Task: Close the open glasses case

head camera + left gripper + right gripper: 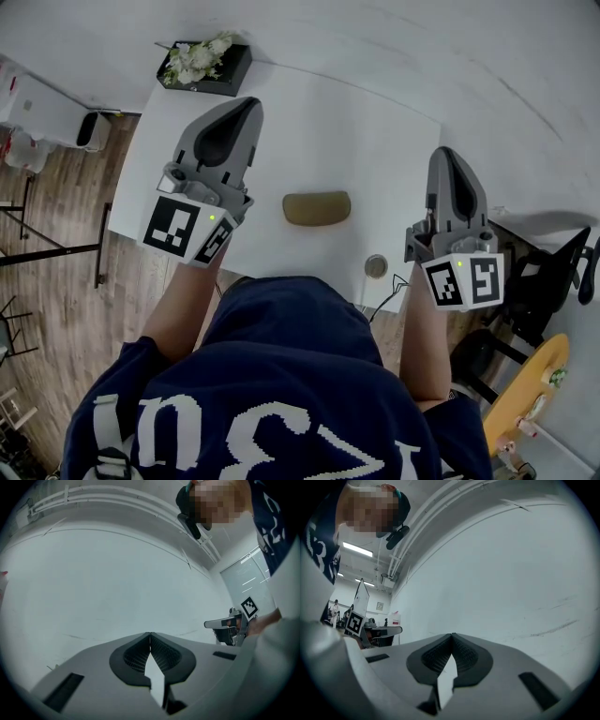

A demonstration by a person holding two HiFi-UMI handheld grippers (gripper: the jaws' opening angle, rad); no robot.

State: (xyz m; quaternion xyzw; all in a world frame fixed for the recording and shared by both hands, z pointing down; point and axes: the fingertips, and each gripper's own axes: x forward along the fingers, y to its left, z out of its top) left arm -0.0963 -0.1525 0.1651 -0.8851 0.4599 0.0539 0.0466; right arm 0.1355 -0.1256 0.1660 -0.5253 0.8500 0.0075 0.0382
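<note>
Looking steeply down from the head view, I see the olive-brown, rounded oblong glasses case (317, 208) lying flat on the white rectangular table (356, 131). It sits close to the table's near edge, between my two grippers, and touches neither. It reads as one smooth closed shell with no raised lid.

Left: the grey two-jaw left gripper (246, 108), with its black-and-white marker cube nearest me, is held above the left part of the table and points toward the far side. In the left gripper view (150, 637) its dark ribbed pads (136, 656) are clenched tip to tip with nothing between them. Only the pale wall (117, 583) lies beyond.

Right: the matching right gripper (448, 157) is held at the table's right edge, well apart from the case and also pointing far. In the right gripper view (452, 637) its jaws are likewise clenched on nothing.

Surroundings: a black rectangular box (202, 64) of white flowers and green leaves stands at the far left corner of the table. A small round grey disc (376, 266) lies at the near edge, to the right of the case. The wooden plank floor (47, 216) shows to the left of the table.
</note>
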